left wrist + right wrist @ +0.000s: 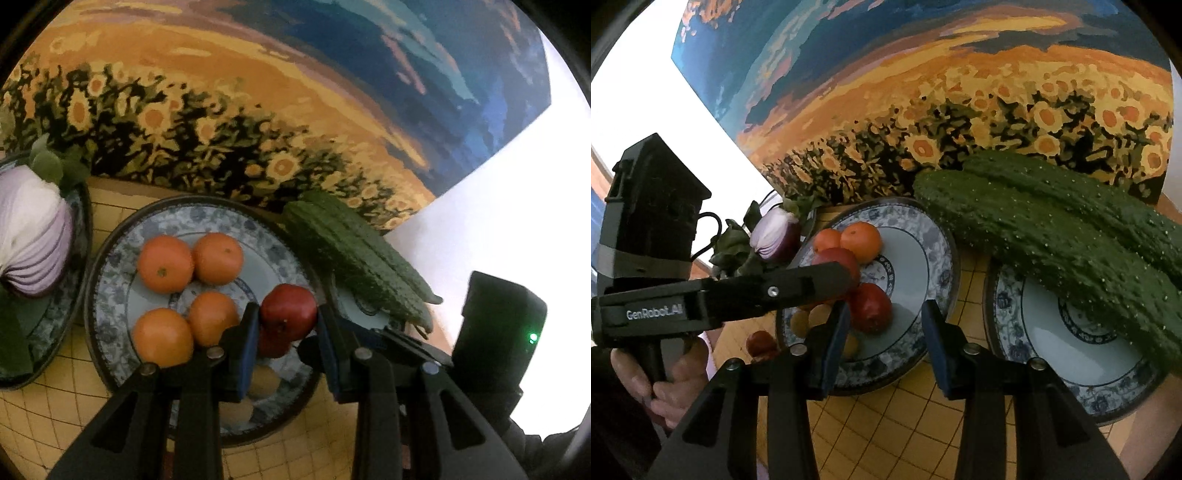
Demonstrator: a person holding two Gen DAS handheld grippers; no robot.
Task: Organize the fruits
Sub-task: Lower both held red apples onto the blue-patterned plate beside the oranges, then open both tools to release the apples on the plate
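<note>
Sunflower painting bkgd, bright white wall, yellow grid tablecloth.

Three plates stand in a row on the table, the painting propped behind them. Left plate: the cut onion, leaves beside it. Middle plate: four oranges on its left half, two apples to their right, small fruits at the near edge. Right plate: two cucumbers lying side by side across its far rim. One more small fruit lies on the table, just off the middle plate's near-left rim.
</note>
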